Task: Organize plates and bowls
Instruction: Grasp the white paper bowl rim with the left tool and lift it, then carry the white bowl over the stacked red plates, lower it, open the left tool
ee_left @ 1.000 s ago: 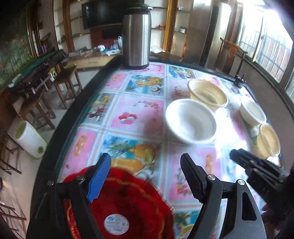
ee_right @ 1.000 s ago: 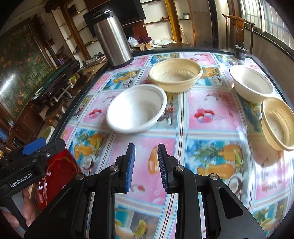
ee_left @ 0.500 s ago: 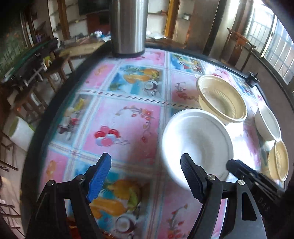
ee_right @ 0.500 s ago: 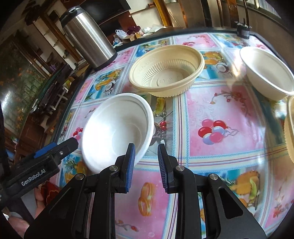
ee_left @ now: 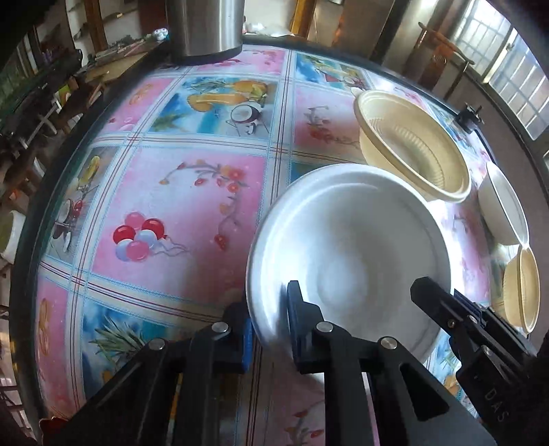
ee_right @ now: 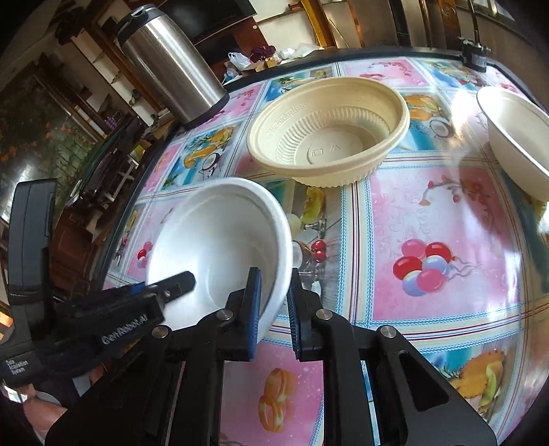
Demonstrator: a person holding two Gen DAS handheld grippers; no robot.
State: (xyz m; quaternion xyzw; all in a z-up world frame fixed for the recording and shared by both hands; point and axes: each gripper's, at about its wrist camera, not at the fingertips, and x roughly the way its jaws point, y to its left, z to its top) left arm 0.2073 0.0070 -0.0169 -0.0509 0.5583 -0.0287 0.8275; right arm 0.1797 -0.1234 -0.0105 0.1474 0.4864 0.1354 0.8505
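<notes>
Up close in the left wrist view, the left gripper [ee_left: 269, 320] straddles the near rim of the white bowl [ee_left: 350, 254], one finger outside the wall and the other inside the bowl, the pads closed on the rim; the bowl sits on the table [ee_left: 178, 212] with its bright picture cloth; the right gripper [ee_left: 442, 305] reaches in from the lower right at the bowl's near right rim, though whether it pinches cannot be told from here; just behind the white bowl, nearly touching it, stands a ribbed cream bowl [ee_left: 411, 147]; further right a second white bowl [ee_left: 502, 206] and a second cream bowl [ee_left: 521, 291] sit close together near the table edge; a steel flask [ee_left: 206, 27] stands at the far side. Now the right wrist view; the right gripper [ee_right: 274, 302] has its blue pads either side of the white bowl's [ee_right: 219, 247] rim, one finger inside and one outside, narrowly set and gripping it; the bowl looks tilted toward the camera; the left gripper [ee_right: 171, 284] comes in from the left, its tip inside the bowl; the cream bowl [ee_right: 329, 130] stands upright beyond, apart from the white one; the other white bowl [ee_right: 518, 137] is at the right edge; the flask [ee_right: 168, 58] rises at the far left.
</notes>
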